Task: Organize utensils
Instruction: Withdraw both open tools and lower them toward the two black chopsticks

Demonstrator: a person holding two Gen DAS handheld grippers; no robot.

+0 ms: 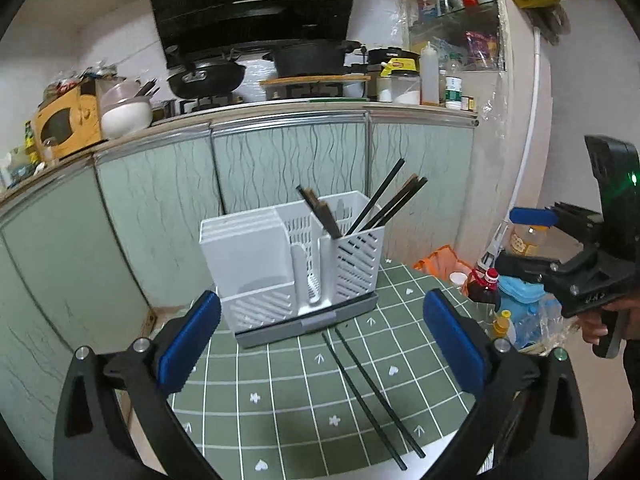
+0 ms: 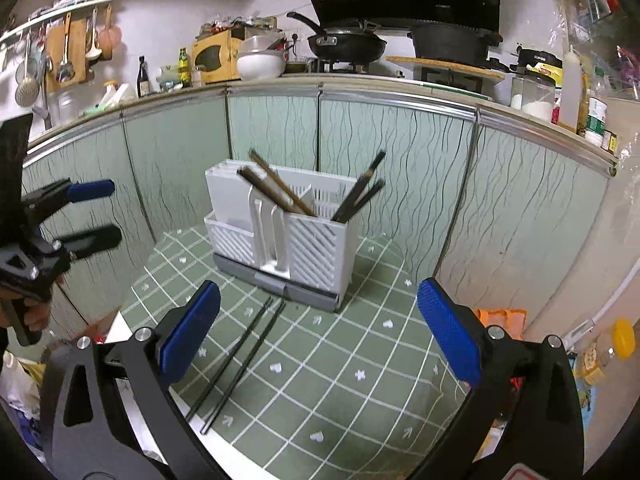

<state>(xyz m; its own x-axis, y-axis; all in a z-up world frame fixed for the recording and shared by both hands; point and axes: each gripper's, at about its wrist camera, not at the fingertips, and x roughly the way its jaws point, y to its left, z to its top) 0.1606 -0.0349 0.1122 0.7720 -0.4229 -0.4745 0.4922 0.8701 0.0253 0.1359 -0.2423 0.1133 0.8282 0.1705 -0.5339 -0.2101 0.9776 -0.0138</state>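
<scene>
**Both jaws wide open, two chopsticks loose on the mat**

The left gripper (image 1: 322, 344) has its jaws spread wide with nothing between the blue pads (image 1: 190, 344); they touch nothing. The right gripper (image 2: 318, 332) is likewise wide apart and empty, and shows at the edge of the left view with a hand (image 1: 600, 322) on its handle.

The white holder (image 1: 294, 258) stands upright on its grey base on the green mat (image 1: 280, 400), in front of the cabinet doors (image 1: 280, 160). Its slotted end compartment holds several dark chopsticks (image 1: 390, 200) leaning outward, and a few brown ones (image 1: 320, 212) leaning the other way. The solid-walled end compartment's contents cannot be seen.

A pair of black chopsticks (image 1: 372, 396) lies flat on the mat, side by side, their far tips near the holder's base, between the left pads in that view.
</scene>
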